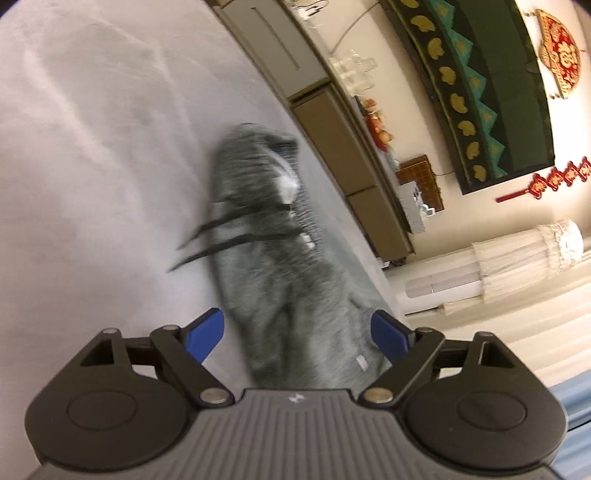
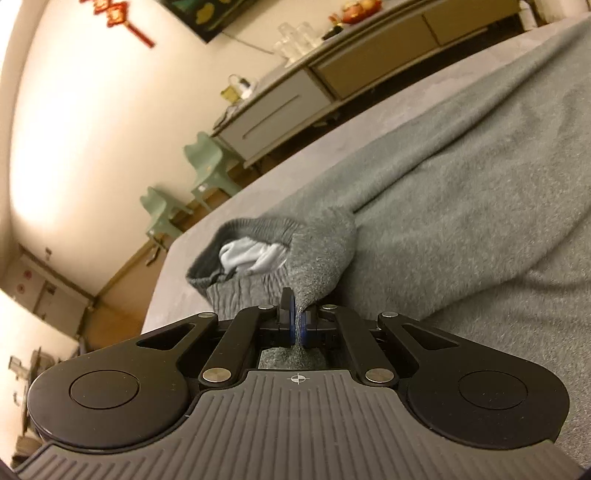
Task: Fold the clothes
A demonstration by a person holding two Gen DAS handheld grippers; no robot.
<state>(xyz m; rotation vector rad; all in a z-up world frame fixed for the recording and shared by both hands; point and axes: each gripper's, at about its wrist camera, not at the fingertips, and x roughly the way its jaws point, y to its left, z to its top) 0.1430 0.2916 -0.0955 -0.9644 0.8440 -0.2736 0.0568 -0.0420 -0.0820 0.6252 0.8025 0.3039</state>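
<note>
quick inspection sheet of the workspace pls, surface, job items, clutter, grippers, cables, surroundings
surface: grey bed cover, lightly creased.
job's things: grey sweatpants lying bunched lengthwise on the cover; waistband open with white lining showing; black drawstrings trailing off to one side.
clutter: nothing seen on the cover besides the sweatpants.
grippers: left gripper open, above the sweatpants, holding nothing; right gripper shut on a pinch of sweatpants fabric beside the waistband.
cables: a thin cord on the wall above the cabinet; nothing seen on the cover.
surroundings: long low cabinet with glasses and fruit on top, two green chairs, red hanging ornaments, dark framed panel.
</note>
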